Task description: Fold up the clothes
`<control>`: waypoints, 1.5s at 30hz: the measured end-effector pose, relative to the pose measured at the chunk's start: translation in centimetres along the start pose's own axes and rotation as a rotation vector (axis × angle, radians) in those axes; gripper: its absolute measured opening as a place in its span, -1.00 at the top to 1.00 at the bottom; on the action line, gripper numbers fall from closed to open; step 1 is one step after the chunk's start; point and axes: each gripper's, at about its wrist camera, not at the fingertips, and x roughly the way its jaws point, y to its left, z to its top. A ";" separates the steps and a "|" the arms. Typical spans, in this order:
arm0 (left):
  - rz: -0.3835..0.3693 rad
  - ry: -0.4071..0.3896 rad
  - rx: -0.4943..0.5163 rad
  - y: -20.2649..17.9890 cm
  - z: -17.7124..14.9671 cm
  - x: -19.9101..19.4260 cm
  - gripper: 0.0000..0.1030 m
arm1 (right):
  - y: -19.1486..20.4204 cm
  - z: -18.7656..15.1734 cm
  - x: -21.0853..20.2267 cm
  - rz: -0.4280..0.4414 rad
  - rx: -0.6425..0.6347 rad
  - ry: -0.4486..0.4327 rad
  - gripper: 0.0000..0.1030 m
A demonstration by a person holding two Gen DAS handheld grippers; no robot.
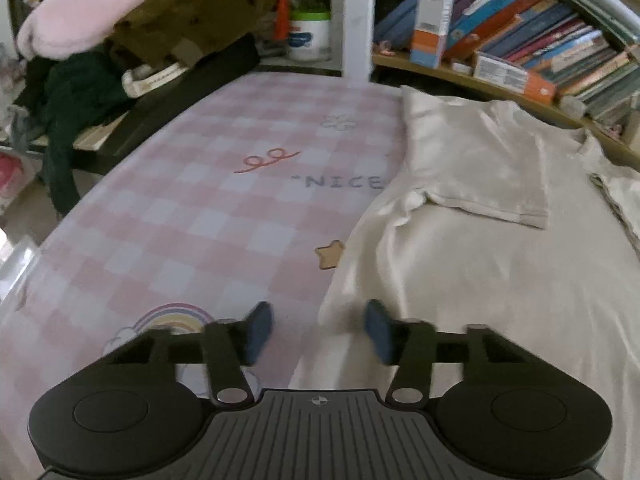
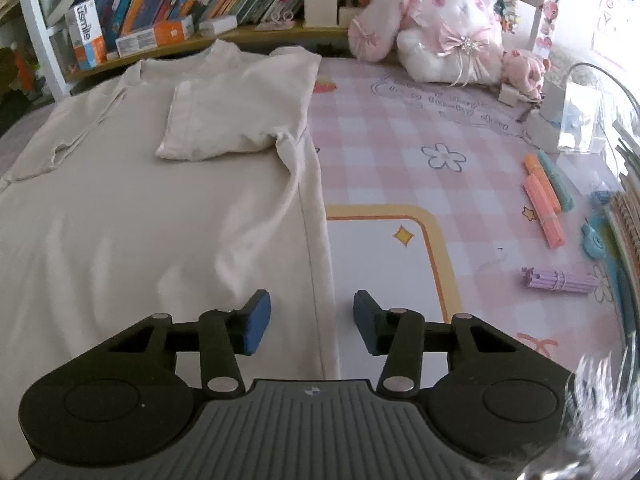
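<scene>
A cream T-shirt (image 1: 480,272) lies flat on a pink checked table mat (image 1: 192,208), both sleeves folded in over its body. In the left wrist view my left gripper (image 1: 318,330) is open above the shirt's left side edge, nothing between its blue pads. In the right wrist view the same T-shirt (image 2: 140,220) fills the left half, its folded sleeve (image 2: 224,120) lying across the chest. My right gripper (image 2: 310,320) is open over the shirt's right side seam near the hem, one pad over cloth, the other over the mat (image 2: 420,128).
Bookshelves (image 1: 520,36) run along the back edge. A pile of dark clothes and a pink cushion (image 1: 76,16) sits at the far left. A plush rabbit (image 2: 448,28), paper bundles (image 2: 544,204), a purple bundle (image 2: 560,280) and a clear box (image 2: 572,120) crowd the right side.
</scene>
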 end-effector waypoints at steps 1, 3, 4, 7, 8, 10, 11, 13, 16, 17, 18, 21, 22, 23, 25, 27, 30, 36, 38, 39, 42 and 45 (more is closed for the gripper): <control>-0.006 -0.002 0.002 0.0 0.1 0.0 0.70 | 0.1 0.1 0.0 0.011 -0.008 -0.003 0.46; -0.014 -0.004 0.019 -0.2 0.1 0.0 0.91 | 0.4 0.3 0.1 0.037 -0.028 -0.006 0.80; -0.017 -0.004 0.038 -0.3 0.0 -0.1 0.95 | 0.6 0.3 0.2 0.048 -0.041 -0.006 0.86; -0.014 0.003 0.090 -0.5 -0.1 -0.2 0.97 | 1.2 0.6 0.3 0.066 -0.070 -0.007 0.88; -0.010 0.004 0.091 -0.5 -0.2 -0.3 0.97 | 1.3 0.6 0.4 0.072 -0.077 -0.008 0.88; -0.001 0.005 0.082 -0.5 -0.3 -0.5 0.97 | 1.5 0.7 0.4 0.079 -0.085 -0.009 0.88; 0.003 0.005 0.078 -0.5 -0.4 -0.5 0.97 | 1.5 0.8 0.5 0.081 -0.088 -0.009 0.88; 0.011 0.005 0.072 -0.6 -0.5 -0.7 0.97 | 1.4 0.8 0.5 0.084 -0.093 -0.010 0.88; 0.020 0.006 0.068 -0.8 -0.6 -0.8 0.96 | 1.0 0.8 0.6 0.091 -0.096 -0.013 0.89; 0.022 0.007 0.068 -0.8 -0.6 -0.8 0.96 | 0.9 0.8 0.6 0.092 -0.097 -0.014 0.89; 0.024 0.007 0.070 -0.9 -0.6 -0.8 0.96 | 0.8 0.7 0.5 0.091 -0.099 -0.015 0.89; 0.028 0.008 0.076 -1.0 -0.6 -0.8 0.96 | 0.5 0.5 0.4 0.089 -0.103 -0.017 0.89; 0.028 0.008 0.076 -0.9 -0.6 -0.9 0.96 | 0.5 0.4 0.3 0.088 -0.105 -0.016 0.89; 0.027 0.007 0.076 -0.9 -0.7 -0.9 0.96 | 0.4 0.4 0.3 0.086 -0.104 -0.015 0.89; 0.024 0.007 0.072 -0.8 -0.7 -0.9 0.96 | 0.4 0.3 0.2 0.083 -0.103 -0.014 0.89; 0.017 0.007 0.070 -0.6 -0.7 -0.9 0.96 | 0.3 0.3 0.1 0.079 -0.101 -0.013 0.89; 0.005 0.005 0.077 -0.4 -0.7 -0.9 0.96 | 0.5 0.2 0.1 0.065 -0.100 -0.013 0.89; -0.013 -0.013 0.087 0.0 -1.0 -1.0 0.92 | 0.8 0.1 0.2 0.036 -0.093 -0.015 0.88; -0.007 -0.018 0.080 0.2 -1.1 -1.1 0.82 | 0.9 0.1 0.1 0.022 -0.086 -0.009 0.87; 0.000 -0.013 0.082 0.3 -1.2 -1.2 0.80 | 1.0 0.1 0.0 0.015 -0.076 -0.002 0.85; 0.024 0.008 0.088 0.4 -1.3 -1.7 0.47 | 1.1 0.1 -0.3 0.003 -0.037 0.018 0.44; 0.032 0.007 0.081 0.8 -1.8 -2.7 0.19 | 1.4 -0.4 -1.5 0.013 0.016 0.013 0.23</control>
